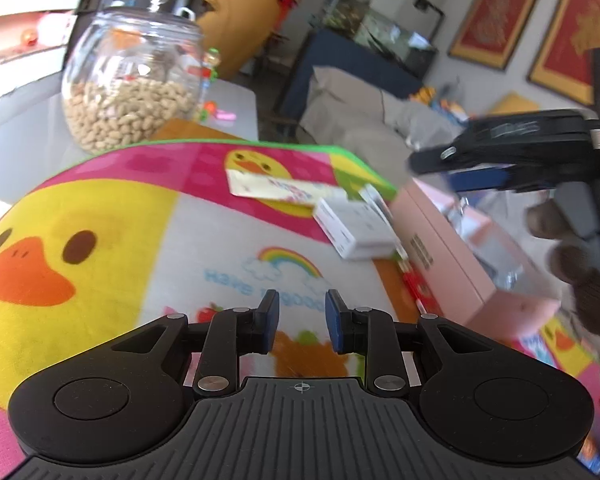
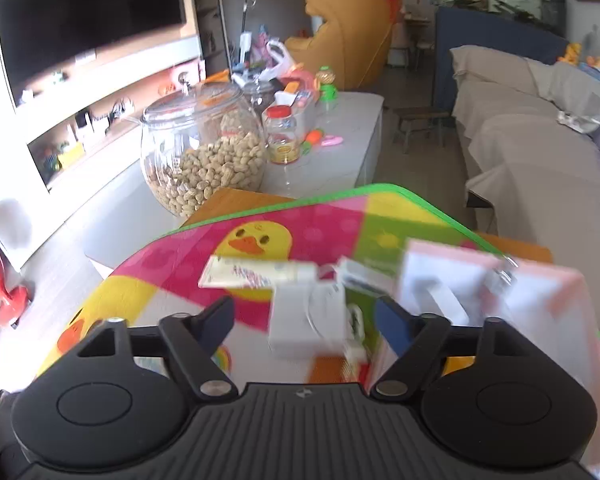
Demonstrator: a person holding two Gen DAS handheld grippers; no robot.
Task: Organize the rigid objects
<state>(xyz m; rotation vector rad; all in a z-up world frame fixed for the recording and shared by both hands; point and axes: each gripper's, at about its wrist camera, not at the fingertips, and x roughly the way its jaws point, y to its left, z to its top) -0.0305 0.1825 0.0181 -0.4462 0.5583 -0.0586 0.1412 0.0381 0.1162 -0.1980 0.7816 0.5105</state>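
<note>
A white box (image 1: pixel 356 230) lies on the duck-print mat (image 1: pixel 100 208), with a white tube (image 1: pixel 276 189) beyond it. A pink storage box (image 1: pixel 452 252) stands at the mat's right side. My left gripper (image 1: pixel 302 322) is open and empty, low over the mat near the front. My right gripper (image 2: pixel 304 320) is open and empty, hovering just above the white box (image 2: pixel 306 318), with the tube (image 2: pixel 256 274) ahead and the pink box (image 2: pixel 492 292) to its right. The right gripper also shows in the left wrist view (image 1: pixel 476 164) above the pink box.
A glass jar of peanuts (image 2: pixel 204 148) stands beyond the mat's far left corner. A red-lidded jar (image 2: pixel 282 134) and small toys sit on the grey table (image 2: pixel 340 152) behind. A covered sofa (image 2: pixel 540 140) is to the right.
</note>
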